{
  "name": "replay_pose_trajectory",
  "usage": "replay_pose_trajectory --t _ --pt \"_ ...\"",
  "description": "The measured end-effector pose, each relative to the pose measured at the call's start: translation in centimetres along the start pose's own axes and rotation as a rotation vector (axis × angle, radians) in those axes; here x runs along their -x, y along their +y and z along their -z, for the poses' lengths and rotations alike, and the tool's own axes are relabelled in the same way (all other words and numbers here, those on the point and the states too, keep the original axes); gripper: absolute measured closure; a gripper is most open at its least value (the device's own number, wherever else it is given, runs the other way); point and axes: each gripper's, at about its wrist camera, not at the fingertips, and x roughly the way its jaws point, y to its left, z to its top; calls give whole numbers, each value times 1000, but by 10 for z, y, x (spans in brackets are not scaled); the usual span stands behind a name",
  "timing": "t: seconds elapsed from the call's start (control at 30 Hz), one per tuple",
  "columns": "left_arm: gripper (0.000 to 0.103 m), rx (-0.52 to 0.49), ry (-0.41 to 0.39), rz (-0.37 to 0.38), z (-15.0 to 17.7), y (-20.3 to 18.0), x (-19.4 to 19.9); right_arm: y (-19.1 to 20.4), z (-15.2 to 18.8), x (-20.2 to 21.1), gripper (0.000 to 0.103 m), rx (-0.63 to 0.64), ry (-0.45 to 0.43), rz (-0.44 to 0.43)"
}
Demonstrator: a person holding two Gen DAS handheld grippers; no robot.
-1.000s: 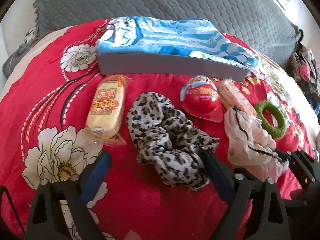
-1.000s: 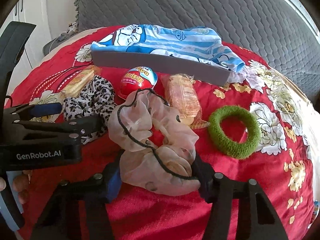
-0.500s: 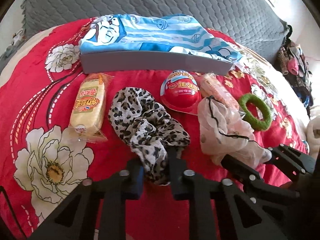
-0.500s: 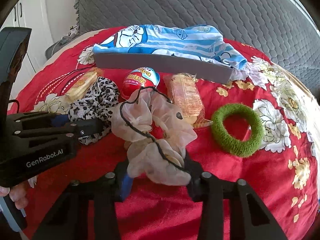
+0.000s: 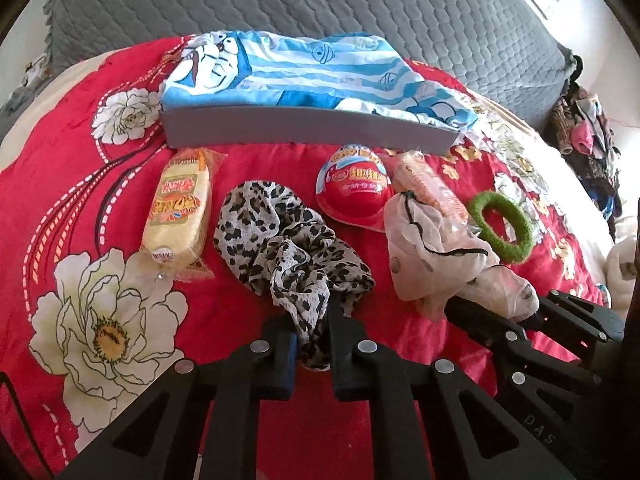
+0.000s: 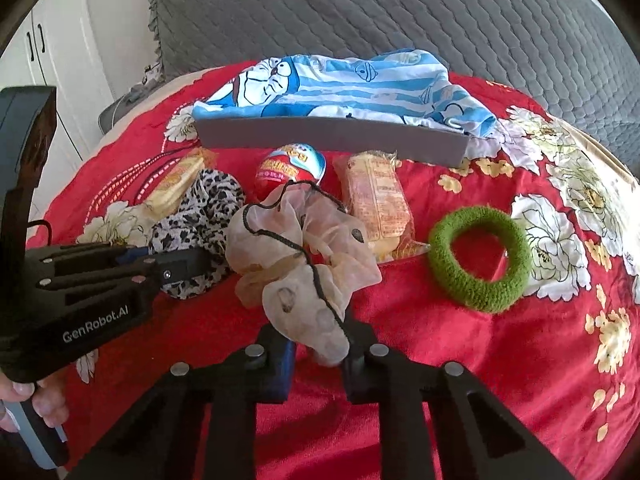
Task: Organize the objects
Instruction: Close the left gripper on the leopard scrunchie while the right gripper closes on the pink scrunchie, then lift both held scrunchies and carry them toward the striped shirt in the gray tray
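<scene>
Red floral bedding (image 5: pixel 100 208) covers the bed I work on, with a grey quilted cover (image 5: pixel 320 4) behind it. Near the far side lies one grey tray (image 5: pixel 304 130) holding one blue-and-white striped cartoon garment (image 5: pixel 304 68). In front of the tray I count three scrunchies, two wrapped snack cakes and one egg-shaped red toy capsule (image 5: pixel 352 188). My left tongs (image 5: pixel 312 354) are clenched on the near edge of the leopard-print scrunchie (image 5: pixel 284 248), whose fabric is bunched between the two blue pads. My right tongs (image 6: pixel 318 354) are clenched on the lower end of the sheer beige scrunchie (image 6: pixel 304 256), which has a black cord along its edge. The green fuzzy scrunchie (image 6: pixel 480 258) lies alone on the bedding, to the right of the beige one and untouched. One snack cake (image 5: pixel 178 216) lies just left of the leopard scrunchie; the other snack cake (image 6: pixel 378 204) lies between the capsule and the green ring, partly under the beige fabric. The capsule sits just in front of the tray.
</scene>
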Motion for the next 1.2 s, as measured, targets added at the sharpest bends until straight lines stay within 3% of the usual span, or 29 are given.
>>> replay_pose_trajectory --t 0.63,1.2 --pt "91 -15 -33 -19 6 -7 23 4 -7 21 86 -9 -46 -37" --pt "91 -19 -81 -83 4 -10 50 6 -15 44 86 4 -124 -30"
